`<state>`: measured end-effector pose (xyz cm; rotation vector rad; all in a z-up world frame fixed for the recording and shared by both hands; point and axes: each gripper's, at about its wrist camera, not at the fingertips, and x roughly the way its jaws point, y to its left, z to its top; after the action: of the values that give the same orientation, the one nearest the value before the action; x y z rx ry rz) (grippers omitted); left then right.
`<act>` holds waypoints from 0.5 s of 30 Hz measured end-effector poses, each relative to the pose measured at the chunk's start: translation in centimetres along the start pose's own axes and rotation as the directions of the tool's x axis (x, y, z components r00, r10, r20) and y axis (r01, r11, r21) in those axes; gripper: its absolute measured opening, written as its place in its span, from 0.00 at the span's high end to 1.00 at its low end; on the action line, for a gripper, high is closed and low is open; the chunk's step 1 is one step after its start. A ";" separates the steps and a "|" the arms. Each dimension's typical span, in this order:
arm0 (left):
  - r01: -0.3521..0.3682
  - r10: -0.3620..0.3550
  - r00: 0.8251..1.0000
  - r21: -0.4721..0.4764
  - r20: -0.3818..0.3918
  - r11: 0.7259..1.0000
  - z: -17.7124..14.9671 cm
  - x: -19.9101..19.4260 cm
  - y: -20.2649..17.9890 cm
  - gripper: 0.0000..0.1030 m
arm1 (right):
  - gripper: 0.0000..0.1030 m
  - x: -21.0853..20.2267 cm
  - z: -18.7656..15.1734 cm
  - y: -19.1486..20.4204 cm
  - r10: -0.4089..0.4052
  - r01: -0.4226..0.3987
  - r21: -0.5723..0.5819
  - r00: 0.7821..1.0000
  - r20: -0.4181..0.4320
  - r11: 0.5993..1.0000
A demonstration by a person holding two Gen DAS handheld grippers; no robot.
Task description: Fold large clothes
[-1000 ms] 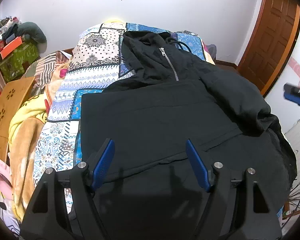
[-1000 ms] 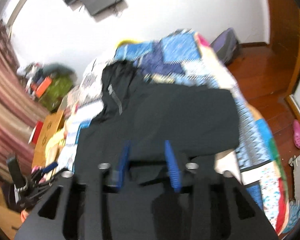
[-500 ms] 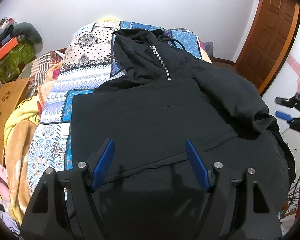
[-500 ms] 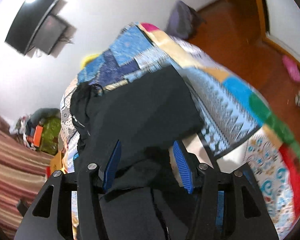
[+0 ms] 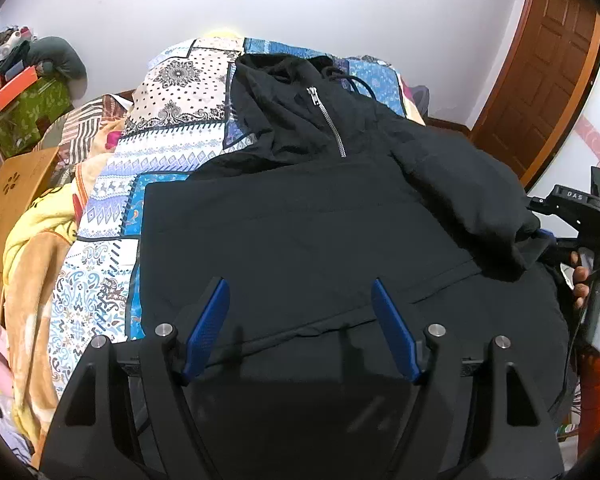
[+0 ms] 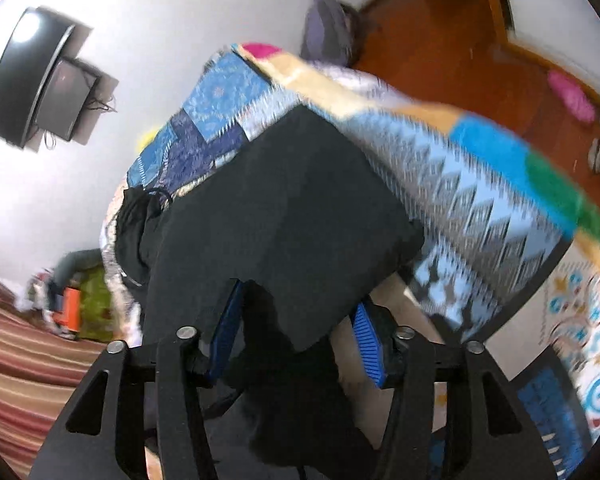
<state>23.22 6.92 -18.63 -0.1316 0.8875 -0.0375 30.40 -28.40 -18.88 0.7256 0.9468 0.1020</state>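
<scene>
Patchwork bedspread (image 5: 168, 128) covers the bed, and the black hoodie (image 5: 300, 232) lies spread over it through the centre of the left wrist frame. Lowest in that frame, the left gripper (image 5: 300, 320) hovers above the hem, blue fingers wide apart and empty. In the right wrist view the right gripper (image 6: 296, 320) has dark sleeve fabric between its spread fingers; whether they pinch it I cannot tell. Upper left, a green box (image 5: 28, 112) holds clutter. Beyond stand the white wall (image 5: 380, 12) and a wooden door (image 5: 540, 80) at upper right.

Left wrist view: above hoodie (image 5: 300, 220), facing headboard wall. Right wrist view: tilted, close at bed edge; both share hoodie.
</scene>
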 end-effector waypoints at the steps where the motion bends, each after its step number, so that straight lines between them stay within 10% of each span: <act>1: -0.001 0.001 1.000 0.001 0.001 1.000 0.0 0.0 0.0 0.30 | 0.68 -0.4 0.0 0.4 -0.014 0.015 -0.037 1.000 0.029 0.999; 6: 0.003 -0.003 1.000 0.005 0.003 1.000 -0.1 -0.2 -0.1 0.30 | 0.90 -2.4 0.1 3.0 0.008 0.016 -0.195 0.993 0.120 0.981; 15: 0.008 -0.007 0.998 -0.019 0.061 1.000 0.0 -2.3 1.0 0.30 | 0.94 -3.8 -0.6 10.7 0.143 -0.089 -0.395 0.984 0.110 0.914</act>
<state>21.76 8.06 -17.01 -0.1536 0.8269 -0.0318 30.06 -21.42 -9.90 0.4125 0.7212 0.3331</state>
